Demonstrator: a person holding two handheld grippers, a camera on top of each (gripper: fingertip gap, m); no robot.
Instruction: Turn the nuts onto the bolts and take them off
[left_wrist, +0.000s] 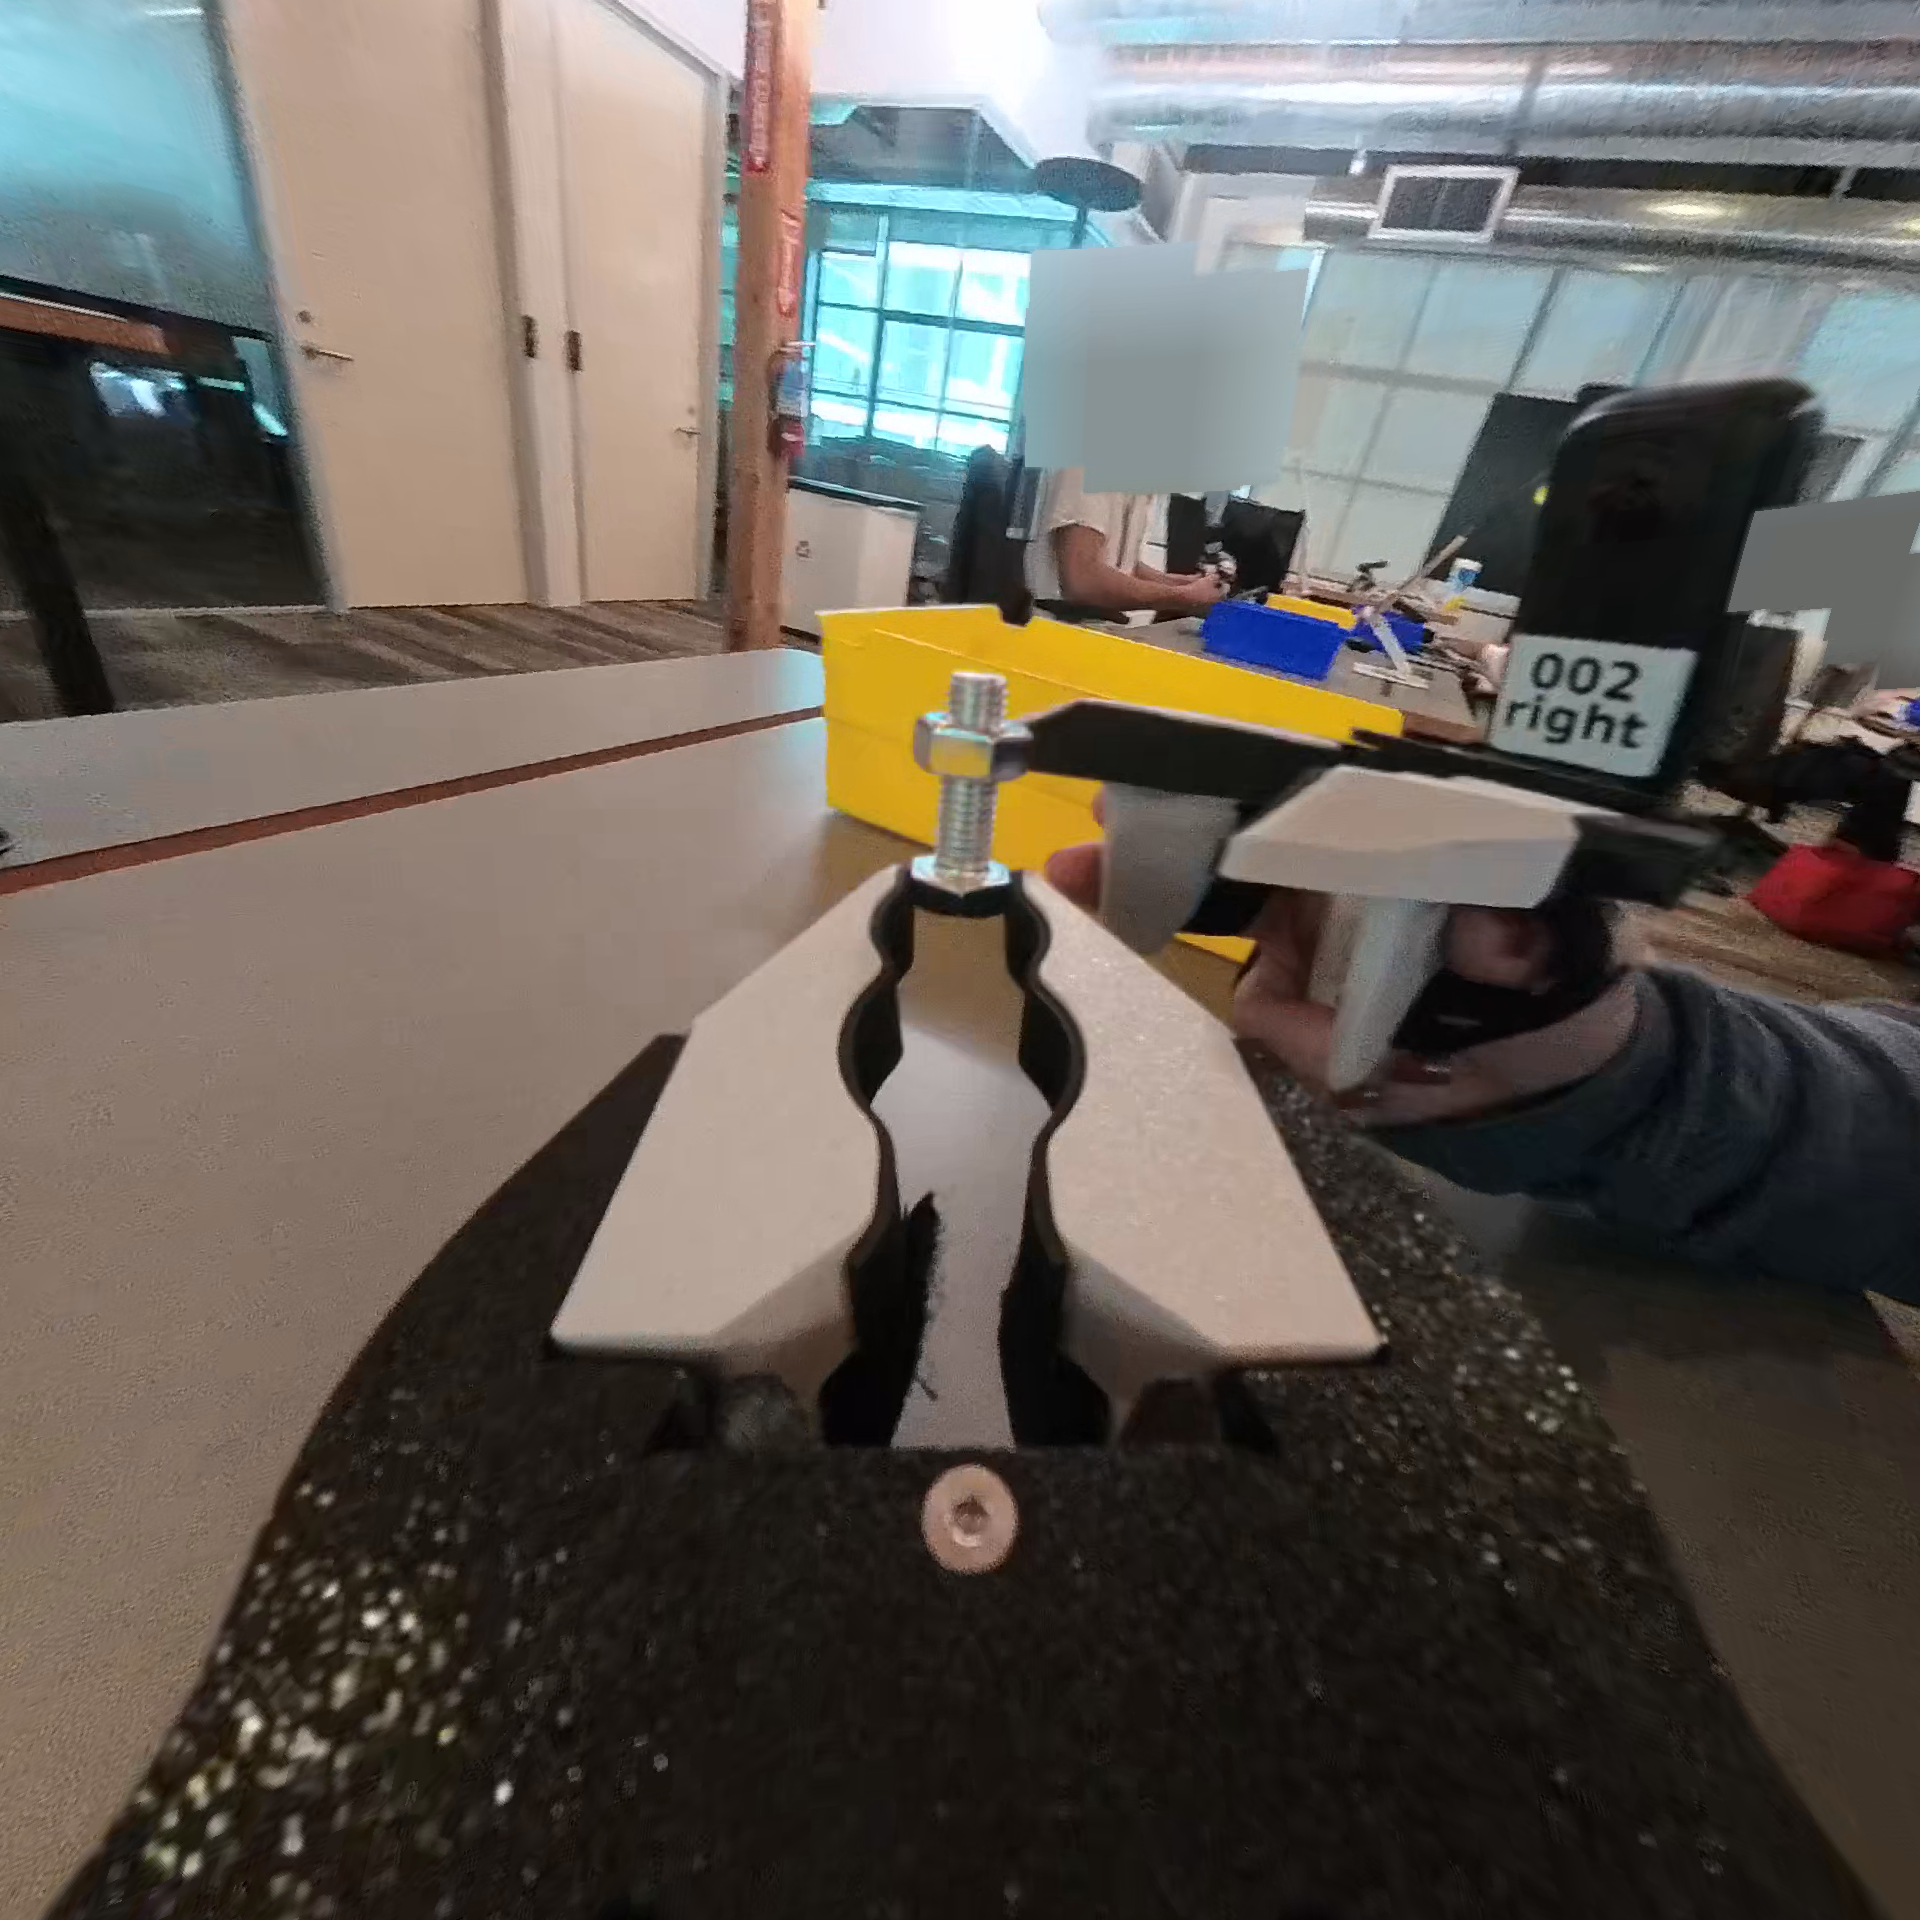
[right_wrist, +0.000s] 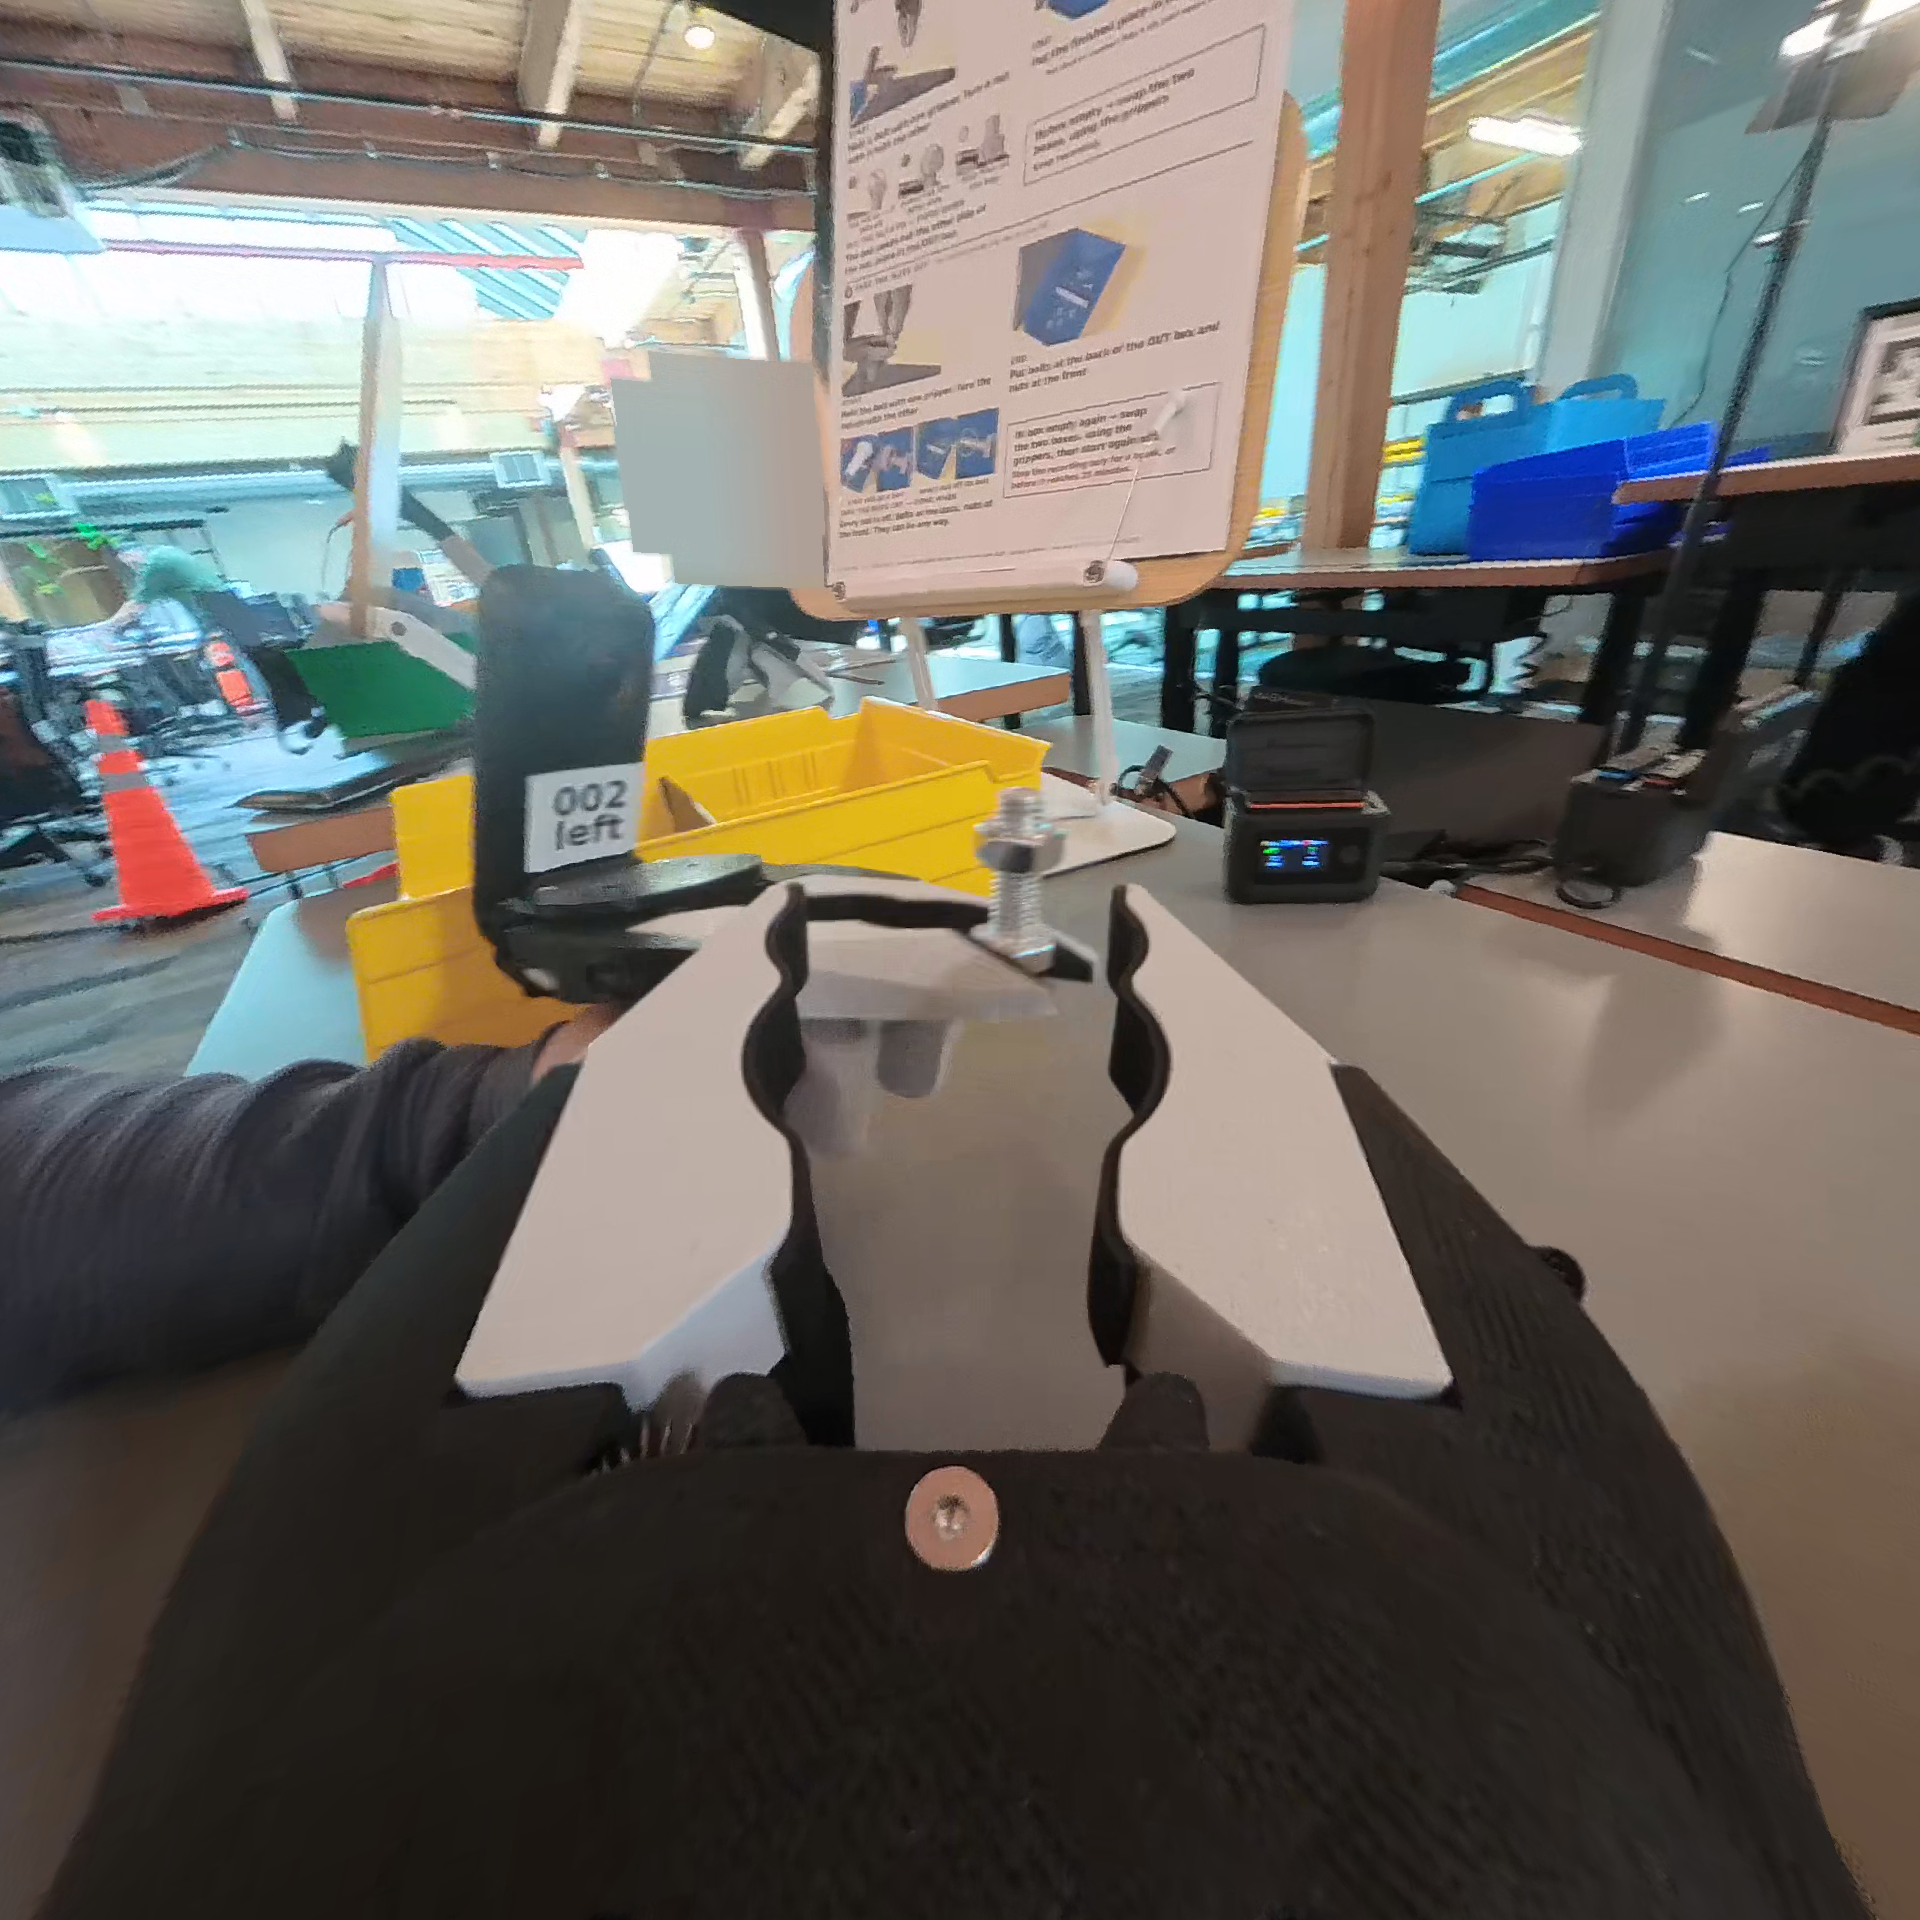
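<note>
A silver bolt (left_wrist: 961, 821) stands upright, thread up, over the grey table (left_wrist: 312, 1039). My left gripper (left_wrist: 958, 891) is shut on its hex head. A silver nut (left_wrist: 971, 746) sits on the thread near the top. My right gripper (left_wrist: 1039, 740) comes in level from the right, one black fingertip beside the nut. In the right wrist view the right gripper (right_wrist: 956, 904) is open. The bolt (right_wrist: 1016, 899) and nut (right_wrist: 1018, 854) stand between its tips, nearer the right finger (right_wrist: 1195, 1039). The left gripper (right_wrist: 1029, 956) holds the bolt head from the left.
A yellow bin (left_wrist: 1091, 686) stands just behind the bolt and also shows in the right wrist view (right_wrist: 831, 800). An instruction sheet on a white stand (right_wrist: 1039, 312) and a small black device (right_wrist: 1304, 821) sit at the back right. A person (left_wrist: 1091, 540) sits at a far desk. My left and right fingertips are right by each other.
</note>
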